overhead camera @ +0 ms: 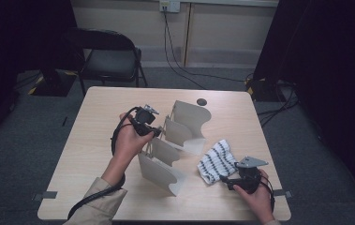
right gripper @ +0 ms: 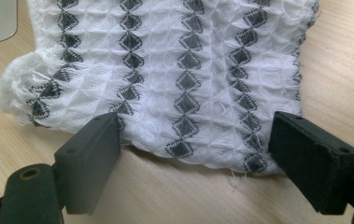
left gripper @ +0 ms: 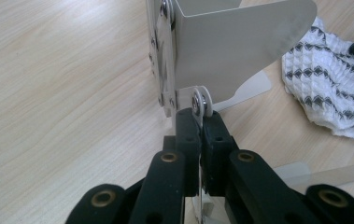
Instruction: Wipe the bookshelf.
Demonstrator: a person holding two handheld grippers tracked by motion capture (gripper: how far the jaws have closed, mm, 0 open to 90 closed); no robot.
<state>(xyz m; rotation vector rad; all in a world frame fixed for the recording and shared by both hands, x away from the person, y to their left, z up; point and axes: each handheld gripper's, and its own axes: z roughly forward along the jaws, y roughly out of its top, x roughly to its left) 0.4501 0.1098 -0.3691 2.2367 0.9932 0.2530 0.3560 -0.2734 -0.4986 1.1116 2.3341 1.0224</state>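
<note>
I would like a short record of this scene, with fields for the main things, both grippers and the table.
rack: pale metal rack with curved dividers, standing mid-table
cloth: white cloth with dark diamond stripes, lying right of the rack
left gripper: fingers shut on a thin plate at the rack's edge
right gripper: open, fingers at the cloth's near edge, one at each side, not pressing
table: light wood
behind the table: black chair
</note>
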